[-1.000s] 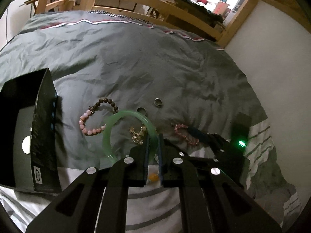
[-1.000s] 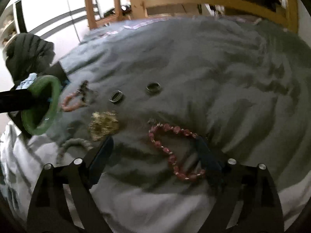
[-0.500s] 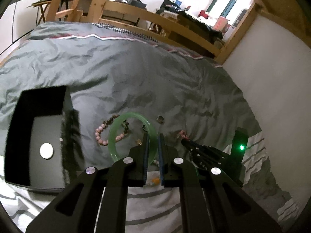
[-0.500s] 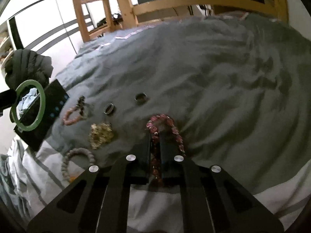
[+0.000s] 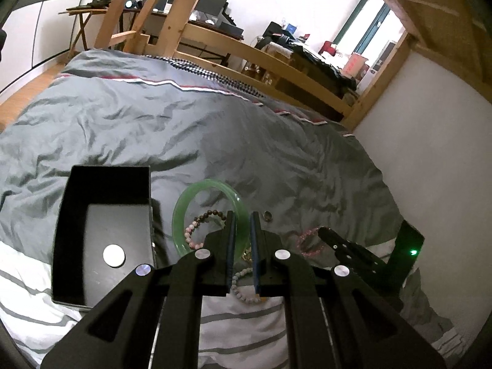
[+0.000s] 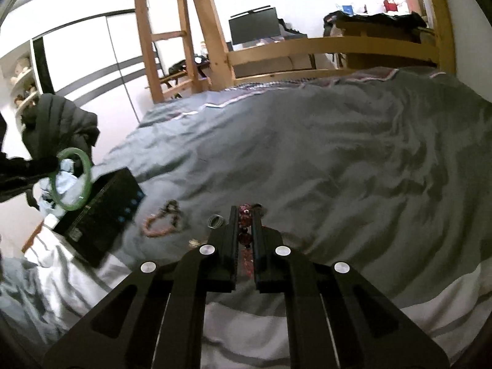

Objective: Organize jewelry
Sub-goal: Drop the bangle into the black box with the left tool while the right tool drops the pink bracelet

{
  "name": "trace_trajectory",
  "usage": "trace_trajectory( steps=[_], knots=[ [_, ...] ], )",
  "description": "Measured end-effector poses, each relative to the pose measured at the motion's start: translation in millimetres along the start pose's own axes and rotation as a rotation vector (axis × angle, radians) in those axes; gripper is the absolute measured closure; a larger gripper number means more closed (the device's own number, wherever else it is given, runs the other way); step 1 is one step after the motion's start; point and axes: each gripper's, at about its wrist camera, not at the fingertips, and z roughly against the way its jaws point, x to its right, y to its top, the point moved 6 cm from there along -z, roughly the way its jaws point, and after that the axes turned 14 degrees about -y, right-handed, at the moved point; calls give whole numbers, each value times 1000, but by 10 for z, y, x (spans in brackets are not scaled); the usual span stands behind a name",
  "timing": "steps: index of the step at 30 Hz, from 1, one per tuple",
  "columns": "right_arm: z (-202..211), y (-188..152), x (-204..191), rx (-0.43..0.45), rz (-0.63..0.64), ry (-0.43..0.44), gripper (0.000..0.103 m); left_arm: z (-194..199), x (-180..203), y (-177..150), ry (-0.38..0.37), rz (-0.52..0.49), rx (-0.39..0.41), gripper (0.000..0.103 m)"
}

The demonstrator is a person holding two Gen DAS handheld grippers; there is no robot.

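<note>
My left gripper (image 5: 243, 218) is shut on a green jade bangle (image 5: 190, 196) and holds it in the air just right of an open black box (image 5: 101, 227). The bangle (image 6: 73, 181) also shows in the right wrist view above the box (image 6: 101, 215). My right gripper (image 6: 245, 212) is shut on a red bead bracelet (image 6: 245, 236) and holds it above the grey duvet. A pink and brown bead bracelet (image 5: 200, 224) (image 6: 163, 224), a grey bead bracelet (image 5: 243, 289), a gold piece and two rings (image 5: 268, 216) (image 6: 216, 221) lie on the bed.
The bed has a grey duvet (image 5: 153, 129) and a striped white sheet (image 5: 233, 326) at the near edge. A wooden bed rail (image 5: 261, 58) runs along the far side. A white wall (image 5: 430, 160) stands to the right. A dark coat (image 6: 58, 123) hangs at left.
My right gripper closed on the red bead bracelet and lifted it. My left gripper rose with the green bangle and moved towards the black box.
</note>
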Motion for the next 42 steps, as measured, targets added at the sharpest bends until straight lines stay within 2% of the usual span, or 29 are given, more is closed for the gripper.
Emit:
trace_trajectory(
  steps=[4,10,22,29,36,42],
  knots=[
    [131,83,-158,3,-15,55,95,48,-49,32,-5,13,7,95],
    [206,161,-556,0,28,111,95,143,-142,75,2,39,18,94],
    [339,272,-1723,16,143,251,95,484,-467,233,10,87,58,94],
    [337,248,-2274,6,181,317,95,573,-769,237,53,142,63,94],
    [270,160,-2556,-26,192,353,95,552,-1020,213,89,205,47,94],
    [133,18,-2635,-71,202,345,95,571,-1104,188,119,230,45,94]
  ],
)
